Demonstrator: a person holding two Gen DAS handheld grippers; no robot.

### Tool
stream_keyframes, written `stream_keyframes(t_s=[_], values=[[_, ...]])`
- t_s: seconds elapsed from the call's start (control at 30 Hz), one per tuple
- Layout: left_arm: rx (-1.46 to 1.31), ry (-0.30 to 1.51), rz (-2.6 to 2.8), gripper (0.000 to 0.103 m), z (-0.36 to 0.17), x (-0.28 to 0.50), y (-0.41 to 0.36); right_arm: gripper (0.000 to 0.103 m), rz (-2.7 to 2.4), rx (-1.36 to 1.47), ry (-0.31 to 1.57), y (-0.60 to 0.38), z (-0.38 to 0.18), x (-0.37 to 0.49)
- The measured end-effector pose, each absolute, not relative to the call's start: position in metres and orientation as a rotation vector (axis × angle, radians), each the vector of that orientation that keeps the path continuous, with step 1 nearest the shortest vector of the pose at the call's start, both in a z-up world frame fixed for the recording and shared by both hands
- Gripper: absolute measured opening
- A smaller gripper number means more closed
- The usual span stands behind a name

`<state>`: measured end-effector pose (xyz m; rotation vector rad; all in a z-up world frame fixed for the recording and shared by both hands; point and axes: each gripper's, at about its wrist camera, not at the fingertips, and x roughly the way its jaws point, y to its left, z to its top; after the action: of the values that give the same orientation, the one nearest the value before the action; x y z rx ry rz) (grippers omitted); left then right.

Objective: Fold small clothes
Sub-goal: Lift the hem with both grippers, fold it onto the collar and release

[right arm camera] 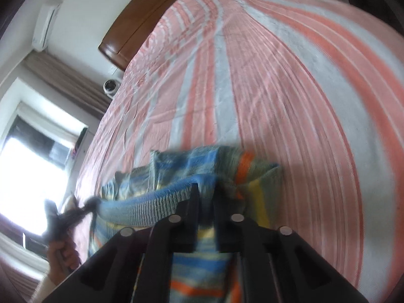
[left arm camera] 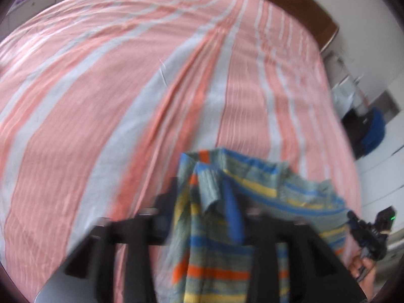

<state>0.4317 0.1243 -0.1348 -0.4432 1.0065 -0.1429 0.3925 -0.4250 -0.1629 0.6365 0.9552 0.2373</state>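
A small knitted garment [left arm camera: 265,184] with blue, yellow, orange and grey-green stripes hangs bunched just above the pink-and-white striped bed [left arm camera: 101,101]. In the left wrist view my left gripper [left arm camera: 212,202] has its jaws wide apart, and the cloth drapes loosely between and over its fingers. In the right wrist view the garment [right arm camera: 181,161] fills the narrow gap of my right gripper [right arm camera: 207,192], whose fingers close on its blue ribbed hem. The hem stretches left to my left gripper [right arm camera: 73,209]. My right gripper [left arm camera: 368,229] shows at the lower right edge of the left wrist view, in a hand.
The bed sheet [right arm camera: 277,88] spreads wide ahead of both grippers. A wooden headboard [right arm camera: 141,15] closes the far end. A bright window [right arm camera: 30,171] and a curtain lie to the left. Dark and blue things [left arm camera: 366,131] stand on the floor by the bed's right side.
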Motion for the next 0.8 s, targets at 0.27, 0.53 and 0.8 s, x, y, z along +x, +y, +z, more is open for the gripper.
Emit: stream_keyframes(t_s=[0.27, 0.53, 0.8], values=[[-0.193, 1.077, -0.526, 0.077, -0.098, 0.384, 0.086, 0.037, 0.385, 0.377, 1.024, -0.409, -0.09, 0.357], [-0.146, 1.154, -0.567, 0.077, -0.122, 0.383, 0.032, 0.038, 0.467, 0.538, 1.239, -0.324, -0.17, 0.429], [-0.073, 1.158, -0.529, 0.087, -0.138, 0.384, 0.035, 0.039, 0.401, 0.598, 0.977, -0.332, -0.137, 0.426]])
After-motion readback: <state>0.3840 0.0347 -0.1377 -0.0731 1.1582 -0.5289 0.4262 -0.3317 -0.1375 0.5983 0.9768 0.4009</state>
